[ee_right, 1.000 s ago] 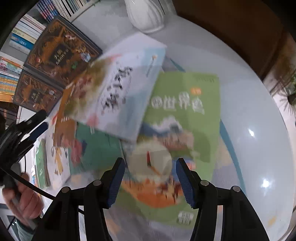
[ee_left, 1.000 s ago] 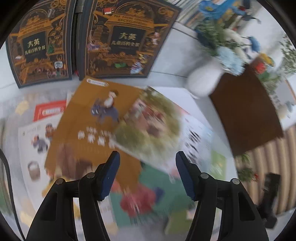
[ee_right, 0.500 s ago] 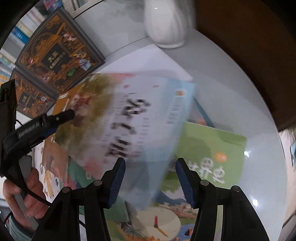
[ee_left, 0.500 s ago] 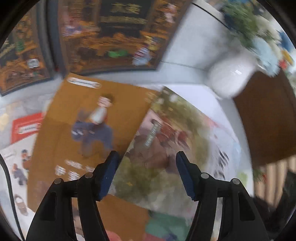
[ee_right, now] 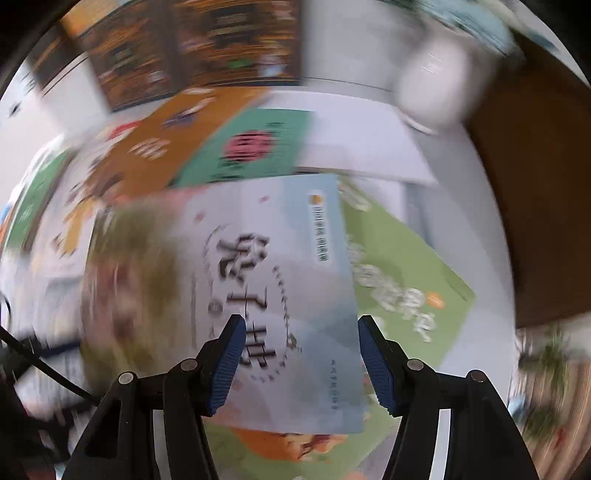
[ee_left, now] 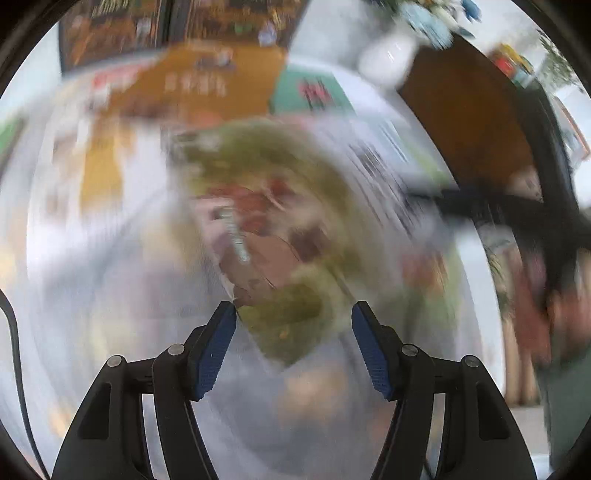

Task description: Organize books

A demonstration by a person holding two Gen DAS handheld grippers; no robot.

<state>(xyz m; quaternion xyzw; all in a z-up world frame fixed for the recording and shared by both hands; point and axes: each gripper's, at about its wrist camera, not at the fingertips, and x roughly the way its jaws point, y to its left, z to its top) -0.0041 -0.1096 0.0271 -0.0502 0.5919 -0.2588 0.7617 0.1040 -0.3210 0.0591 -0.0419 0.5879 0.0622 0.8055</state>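
Several picture books lie overlapping on a white table. A pale blue book with black characters (ee_right: 273,295) lies on top; its green and brown illustrated part shows in the left wrist view (ee_left: 273,229), heavily blurred. My right gripper (ee_right: 301,354) is open just above that book's near part. My left gripper (ee_left: 293,339) is open over the book's near corner. A green book (ee_right: 402,288) lies under it to the right. An orange-brown book (ee_right: 147,155) and a teal book (ee_right: 255,144) lie farther back. The other gripper's arm (ee_left: 517,210) shows dark at right.
Two dark ornate books (ee_right: 207,48) stand against the back. A white vase (ee_right: 436,88) with blue flowers (ee_left: 428,18) stands at the back right, next to a brown surface (ee_left: 469,114). Both views are motion-blurred.
Both cameras have swung fast and dropped closer to the pale blue book, which now fills the centre of both views. Both grippers stay open.
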